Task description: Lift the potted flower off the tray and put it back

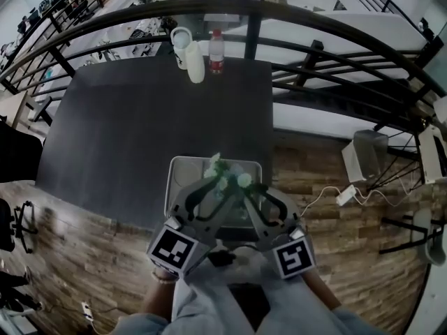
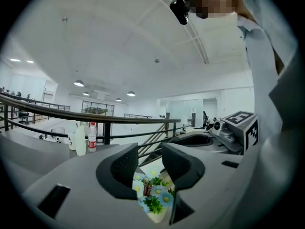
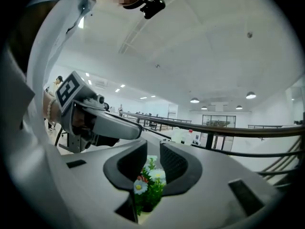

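Note:
The potted flower (image 1: pixel 225 180), with white and blue blossoms and green leaves in a pale pot, sits between both grippers over the grey tray (image 1: pixel 183 166) at the near edge of the dark table. My left gripper (image 1: pixel 213 187) comes in from the lower left and my right gripper (image 1: pixel 243 190) from the lower right, and both are shut on the pot. In the left gripper view the blossoms (image 2: pixel 152 197) show low between the jaws of the left gripper (image 2: pixel 150 163). The right gripper view shows the flower (image 3: pixel 148 185) the same way in the right gripper (image 3: pixel 153 159).
At the far edge of the dark table (image 1: pixel 140 117) stand a white jug (image 1: pixel 181 44), a white bottle (image 1: pixel 195 67) and a red-labelled water bottle (image 1: pixel 216 51). A black railing (image 1: pixel 293 19) runs behind it. A white box (image 1: pixel 367 155) and cables lie on the wooden floor at right.

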`<state>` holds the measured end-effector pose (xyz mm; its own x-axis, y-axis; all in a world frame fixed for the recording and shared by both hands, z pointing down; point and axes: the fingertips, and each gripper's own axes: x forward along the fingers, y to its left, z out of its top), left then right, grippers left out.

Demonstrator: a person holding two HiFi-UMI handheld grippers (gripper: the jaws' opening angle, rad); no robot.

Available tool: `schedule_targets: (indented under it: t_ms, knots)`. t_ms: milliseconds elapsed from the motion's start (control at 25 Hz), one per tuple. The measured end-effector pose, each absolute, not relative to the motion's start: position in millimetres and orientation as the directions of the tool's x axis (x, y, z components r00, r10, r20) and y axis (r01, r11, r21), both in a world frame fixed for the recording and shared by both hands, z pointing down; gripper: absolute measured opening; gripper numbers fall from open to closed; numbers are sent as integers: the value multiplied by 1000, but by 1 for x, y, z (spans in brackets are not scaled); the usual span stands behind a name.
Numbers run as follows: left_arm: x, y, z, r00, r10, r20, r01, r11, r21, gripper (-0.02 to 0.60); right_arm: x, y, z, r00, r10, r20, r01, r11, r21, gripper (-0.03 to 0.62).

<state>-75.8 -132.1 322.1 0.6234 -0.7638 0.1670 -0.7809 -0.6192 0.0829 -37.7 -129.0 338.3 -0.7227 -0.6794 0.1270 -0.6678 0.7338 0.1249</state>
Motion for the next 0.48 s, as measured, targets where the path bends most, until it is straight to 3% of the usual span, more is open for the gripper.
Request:
schedule_targets:
  t_ms: [120,200,280,480]
  knots:
    - [-80,-132,308,602,-789,127,-799,-598,68,107,-31,-132,319,-707,-704,67,-695,709,118,49]
    - [-87,-133,298,571,-816,89,-821,-568,54,39,-27,-135,305,-694,-719,19,-712,691,128,-1]
    - [-93,-133,288,546,-836,54,-838,-544,44,-9,-24,-136,296,-688,-726,-3,-720,681,136,-2]
    - [-101,-128,274,524,-851,32,-852,-524,-2,-11,-16,-137,276,-673,-738,-52,-737,664,125,-3]
